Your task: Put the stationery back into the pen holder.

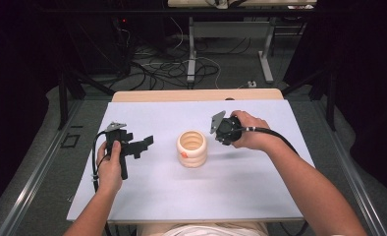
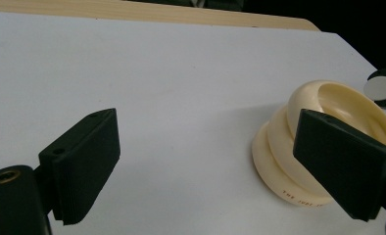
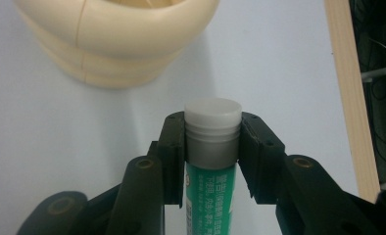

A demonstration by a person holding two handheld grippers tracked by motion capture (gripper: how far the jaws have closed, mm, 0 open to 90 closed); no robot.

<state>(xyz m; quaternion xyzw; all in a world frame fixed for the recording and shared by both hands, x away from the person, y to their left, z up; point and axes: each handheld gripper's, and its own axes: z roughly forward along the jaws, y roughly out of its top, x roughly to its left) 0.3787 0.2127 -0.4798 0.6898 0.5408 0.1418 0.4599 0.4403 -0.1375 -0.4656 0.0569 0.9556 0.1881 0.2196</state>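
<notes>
"THE JUDE"-like lettering, blurred, on cream holder (image 2: 299, 193)

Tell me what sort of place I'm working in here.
Probably a lab or test workspace: a white table bearing just one cream ribbed holder, loose cables tangled on the floor behind it, and metal desk legs beyond.

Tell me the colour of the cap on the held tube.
White cap; clearest in the right gripper view.

Even overhead light falls on the white table (image 1: 147, 196); the room around it is dark. The cup (image 1: 192, 148) casts a soft shadow, perhaps rightward. The gripper views look soft, their nearest parts slightly blurred.
</notes>
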